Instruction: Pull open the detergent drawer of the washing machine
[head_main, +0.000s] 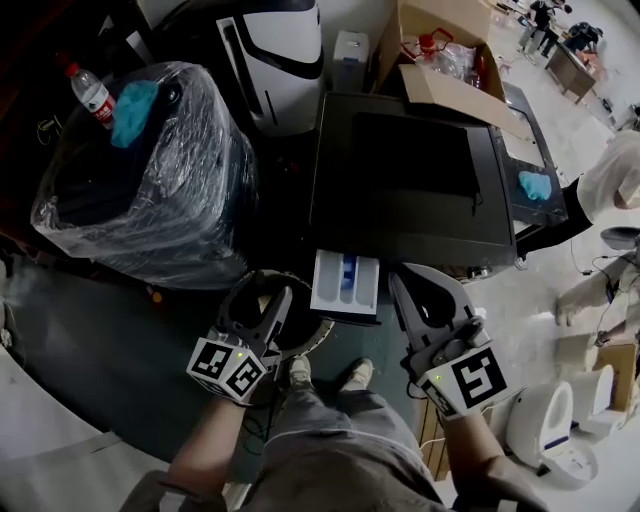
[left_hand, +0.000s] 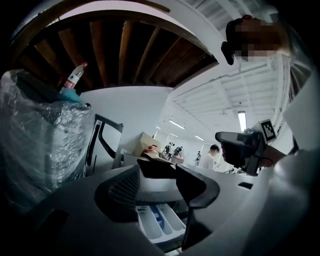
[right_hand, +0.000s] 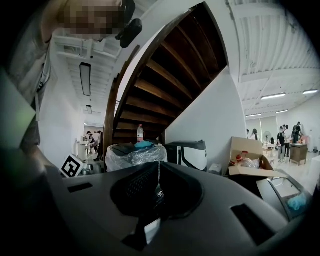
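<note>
"Plastic film wraps the bulky dark thing (head_main: 150, 190) at the far left, and a bottle (head_main: 92, 96) lies on top. How is the left gripper (head_main: 265, 290)?"

"Its jaws stand partly apart and grasp nothing. It hovers on the near side, just left of the detergent drawer (head_main: 345, 283)."

"And the drawer?"

"It is pulled out from the near front of the black washing machine (head_main: 410, 170), white with blue inside. Just right of it, the right gripper (head_main: 400, 278) is clenched on nothing."
</note>
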